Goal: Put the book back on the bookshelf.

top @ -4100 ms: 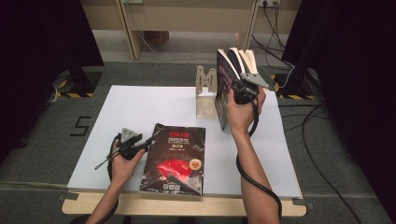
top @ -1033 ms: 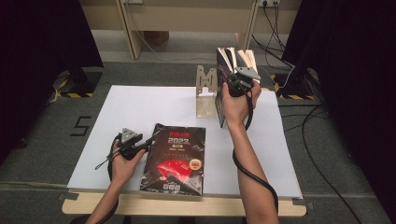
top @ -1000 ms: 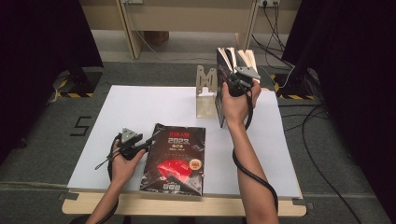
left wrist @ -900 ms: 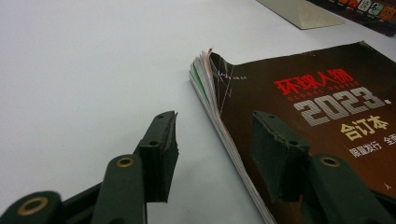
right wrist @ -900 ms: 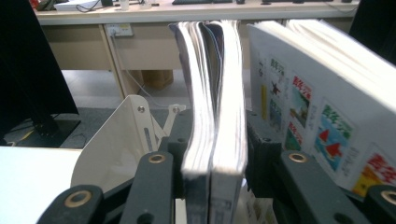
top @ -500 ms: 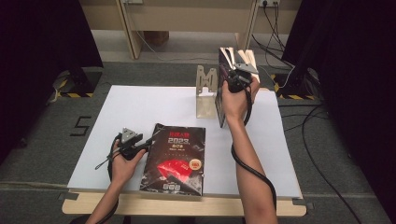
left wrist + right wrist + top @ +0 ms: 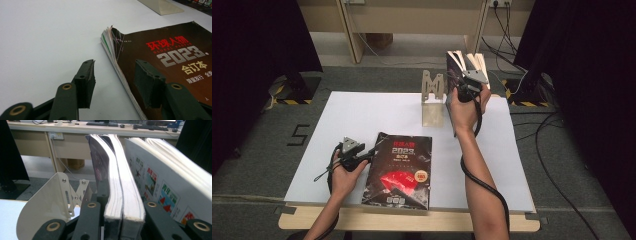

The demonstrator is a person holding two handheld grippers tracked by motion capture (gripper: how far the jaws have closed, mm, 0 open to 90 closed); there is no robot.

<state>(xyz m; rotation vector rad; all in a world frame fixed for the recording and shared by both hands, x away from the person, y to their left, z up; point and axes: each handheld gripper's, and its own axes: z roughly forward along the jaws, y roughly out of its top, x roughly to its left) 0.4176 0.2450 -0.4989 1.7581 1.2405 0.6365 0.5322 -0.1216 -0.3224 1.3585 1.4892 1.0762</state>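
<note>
Two tools on one white bench [image 7: 362, 115]. Biggest loose item: dark-covered magazine volume [image 7: 399, 170], red graphic and "2023" on its cover, lying flat near the front edge, just right of the left hand. Upright books [image 7: 125, 185] stand at the far right edge beside a metal bookend [image 7: 432, 97]; more volumes with coloured spine labels [image 7: 160, 187] stand to their right in the right gripper view. Right tool [image 7: 464, 90] is at those upright books, its jaws have just been closing, now clamped on two thick volumes side by side, pads pressing both outer faces. Left tool [image 7: 116, 75] sits low at the flat magazine's top-left corner, jaws apart, one over the cover, one over bare bench, curled page edges between them, not pinched.
</note>
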